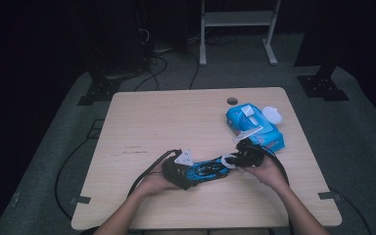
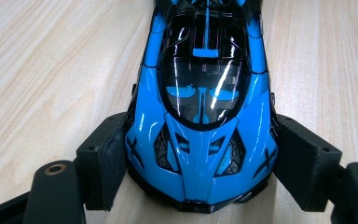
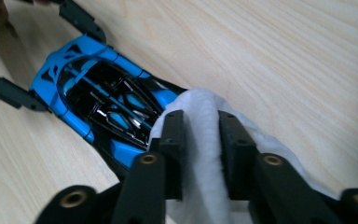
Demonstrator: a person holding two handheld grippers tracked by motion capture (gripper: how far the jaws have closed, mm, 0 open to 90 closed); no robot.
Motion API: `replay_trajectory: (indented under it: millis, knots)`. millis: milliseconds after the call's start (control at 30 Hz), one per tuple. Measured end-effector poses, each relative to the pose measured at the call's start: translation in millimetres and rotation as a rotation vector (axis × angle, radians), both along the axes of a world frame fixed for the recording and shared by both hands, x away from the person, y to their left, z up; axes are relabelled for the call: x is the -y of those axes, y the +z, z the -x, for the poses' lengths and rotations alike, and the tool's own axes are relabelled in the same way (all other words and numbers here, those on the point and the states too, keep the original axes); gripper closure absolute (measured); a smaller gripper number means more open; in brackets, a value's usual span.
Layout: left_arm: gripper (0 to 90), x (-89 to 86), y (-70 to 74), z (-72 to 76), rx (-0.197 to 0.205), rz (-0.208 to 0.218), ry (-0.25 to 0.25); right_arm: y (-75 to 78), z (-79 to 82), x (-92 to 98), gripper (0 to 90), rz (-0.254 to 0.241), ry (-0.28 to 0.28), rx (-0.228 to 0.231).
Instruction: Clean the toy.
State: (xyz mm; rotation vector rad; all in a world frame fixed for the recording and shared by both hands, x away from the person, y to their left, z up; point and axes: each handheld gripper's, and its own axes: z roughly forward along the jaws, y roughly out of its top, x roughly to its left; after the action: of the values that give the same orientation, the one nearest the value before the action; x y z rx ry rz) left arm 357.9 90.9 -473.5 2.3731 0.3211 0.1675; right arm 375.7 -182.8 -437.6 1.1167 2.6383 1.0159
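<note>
Blue toy car (image 2: 204,116) lies near the table's (image 1: 142,117) near edge, its nose clamped between your left gripper's (image 2: 200,163) pads. Your right gripper (image 3: 200,140) holds a white wipe (image 3: 205,154) pinched between its jaws, the cloth resting against the car's tail end. The step in hand appears to be wiping the bodywork. Next, draw the wipe along the roof toward the left gripper with light pressure. The blue wipe pack (image 1: 254,126) sits far right.
</note>
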Motion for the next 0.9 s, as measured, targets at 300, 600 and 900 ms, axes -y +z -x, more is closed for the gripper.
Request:
replay_trajectory:
  millis: [300, 600, 900]
  knots:
    - [25.0, -0.2, -0.1, -0.2, -0.007, 0.001, 0.001, -7.6, -23.9, 7.4, 63.0, -0.119, -0.027, -0.199]
    - [24.9, -0.7, 0.2, -1.2, -0.008, -0.004, -0.002, -14.2, -30.2, 13.8, 76.3, -0.217, -0.016, -0.301]
    - [20.4, -8.8, 4.4, -4.1, -0.07, 0.025, 0.011, -16.8, -21.6, 15.4, 79.6, -0.257, -0.005, -0.228]
